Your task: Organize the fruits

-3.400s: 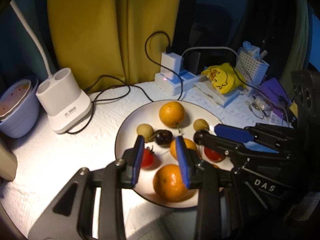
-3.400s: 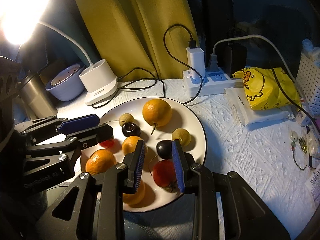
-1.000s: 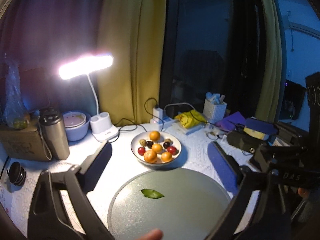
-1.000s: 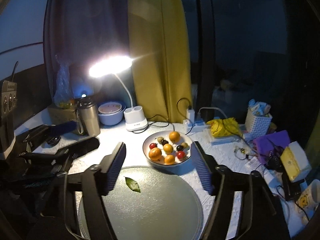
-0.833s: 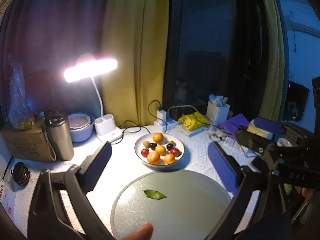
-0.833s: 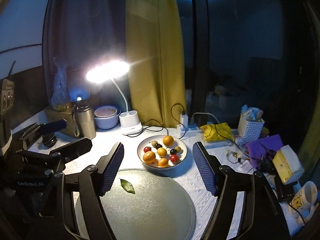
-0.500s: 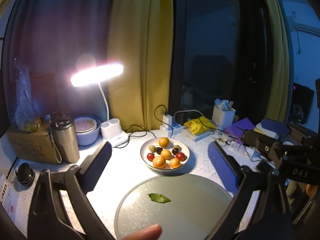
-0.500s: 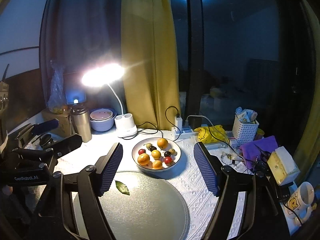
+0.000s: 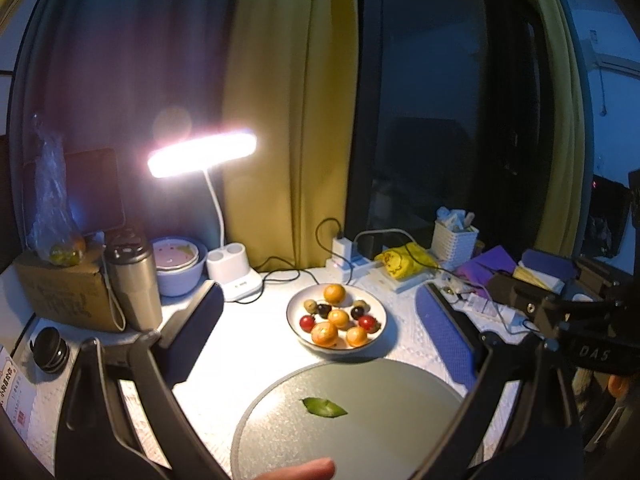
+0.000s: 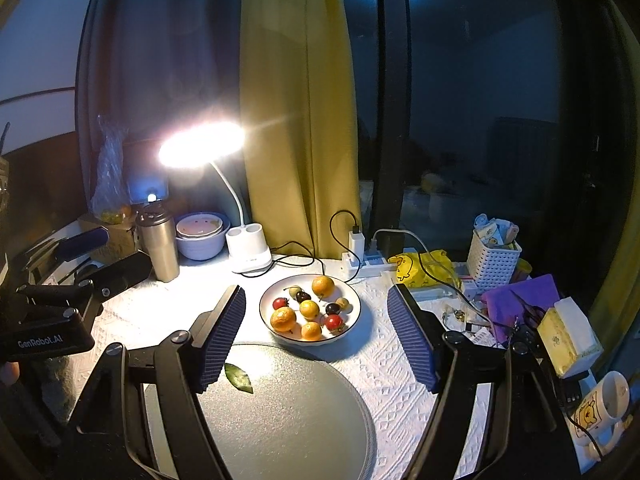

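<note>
Change since earlier: both grippers have drawn far back from the white plate (image 10: 354,322); a few seconds ago their pads hung right over the fruit, now the plate sits small at mid-frame in both views. The right jaws, nearly together then, stand wide apart now.

Right gripper (image 10: 316,336): jaws spread wide, nothing between the pads; the plate shows in the gap, well beyond the tips.

Left gripper (image 9: 320,340): jaws also wide apart and empty, plate again framed between them, far ahead.

Fruit: all on the white plate. Oranges (image 10: 283,319) cluster at its lower left and top, red tomatoes (image 10: 333,322) at lower right and left, dark cherries (image 10: 332,309) and small greenish fruits (image 10: 296,291) near the middle.

Grey round tray (image 10: 288,412): fills the lower middle of both views, directly under the tips, bare but for one green leaf (image 10: 239,377).

Key relation: the plate lies straight ahead of and beyond both grippers, past the tray's far rim. In the right wrist view it sits slightly left of centre; in the left wrist view almost dead centre. Neither looks clearly nearer.

Judgement: if sorting goes on, either gripper must reach forward over the tray to the plate.

Fingertip (image 9: 304,470): a person's finger shows at the bottom edge of the left view.
</note>
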Demonstrator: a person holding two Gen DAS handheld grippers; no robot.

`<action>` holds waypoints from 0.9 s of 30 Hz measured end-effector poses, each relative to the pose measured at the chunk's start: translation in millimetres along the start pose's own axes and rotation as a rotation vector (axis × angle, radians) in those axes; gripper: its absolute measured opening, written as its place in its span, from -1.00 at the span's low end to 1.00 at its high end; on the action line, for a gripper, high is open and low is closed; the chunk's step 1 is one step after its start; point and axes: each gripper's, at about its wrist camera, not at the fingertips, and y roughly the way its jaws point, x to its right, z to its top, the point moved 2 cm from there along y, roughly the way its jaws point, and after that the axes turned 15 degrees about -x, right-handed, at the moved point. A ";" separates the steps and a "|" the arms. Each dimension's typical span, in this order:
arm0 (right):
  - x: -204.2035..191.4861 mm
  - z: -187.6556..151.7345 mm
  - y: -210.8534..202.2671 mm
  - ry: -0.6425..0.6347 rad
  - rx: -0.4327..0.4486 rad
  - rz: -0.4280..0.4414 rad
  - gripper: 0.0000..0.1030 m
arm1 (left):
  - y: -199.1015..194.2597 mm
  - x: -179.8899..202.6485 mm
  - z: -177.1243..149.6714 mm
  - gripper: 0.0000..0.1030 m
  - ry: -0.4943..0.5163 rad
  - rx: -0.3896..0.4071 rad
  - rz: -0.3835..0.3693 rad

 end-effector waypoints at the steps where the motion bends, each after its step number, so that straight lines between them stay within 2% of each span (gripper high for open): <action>1: 0.3 0.4 0.5 0.000 0.000 0.000 0.48 | 0.1 0.1 0.0 0.89 0.001 0.000 0.000; 27: 4.0 2.5 10.0 0.000 -0.009 0.001 0.48 | 7.6 2.8 1.4 0.89 0.006 -0.003 -0.005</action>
